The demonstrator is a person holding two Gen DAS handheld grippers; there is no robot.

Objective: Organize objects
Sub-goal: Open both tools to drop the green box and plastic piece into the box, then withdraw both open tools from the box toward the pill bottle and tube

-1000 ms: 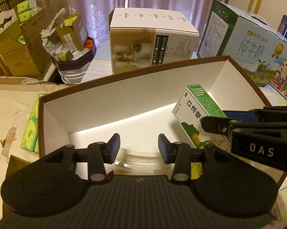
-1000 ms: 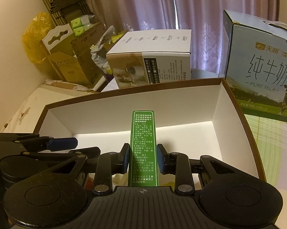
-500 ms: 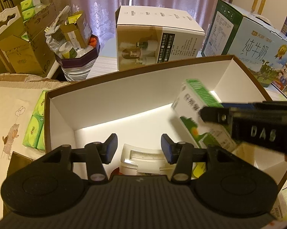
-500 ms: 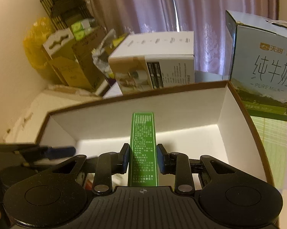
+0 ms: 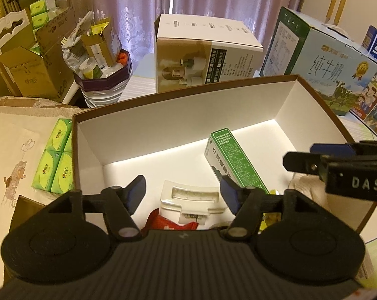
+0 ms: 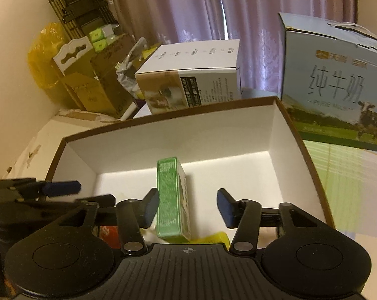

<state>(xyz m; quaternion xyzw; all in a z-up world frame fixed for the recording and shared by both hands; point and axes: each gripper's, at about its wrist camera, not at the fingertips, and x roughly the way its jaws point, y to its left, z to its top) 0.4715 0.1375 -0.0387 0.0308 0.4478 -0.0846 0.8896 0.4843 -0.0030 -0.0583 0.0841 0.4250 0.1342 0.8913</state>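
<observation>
A green and white carton [image 5: 232, 158] lies inside the open white box with brown rim [image 5: 178, 115]; it also shows in the right wrist view [image 6: 172, 197]. My right gripper [image 6: 187, 206] is open above the carton, its fingers apart from it. My left gripper [image 5: 183, 192] is open and empty over the box's near end, above a white container [image 5: 192, 201] and a red packet [image 5: 167, 222]. The right gripper's fingers [image 5: 313, 161] show at the right of the left wrist view.
Green tissue packs [image 5: 55, 161] lie left of the box. Behind it stand a white appliance carton [image 5: 203, 52], a milk carton case [image 5: 321, 62], a bin full of packaging [image 5: 101, 75] and cardboard boxes [image 5: 30, 67]. A yellow item [image 6: 213, 237] lies in the box.
My right gripper has opened and let go of the green carton, which now rests in the box. My left gripper has opened wider and drawn back a little.
</observation>
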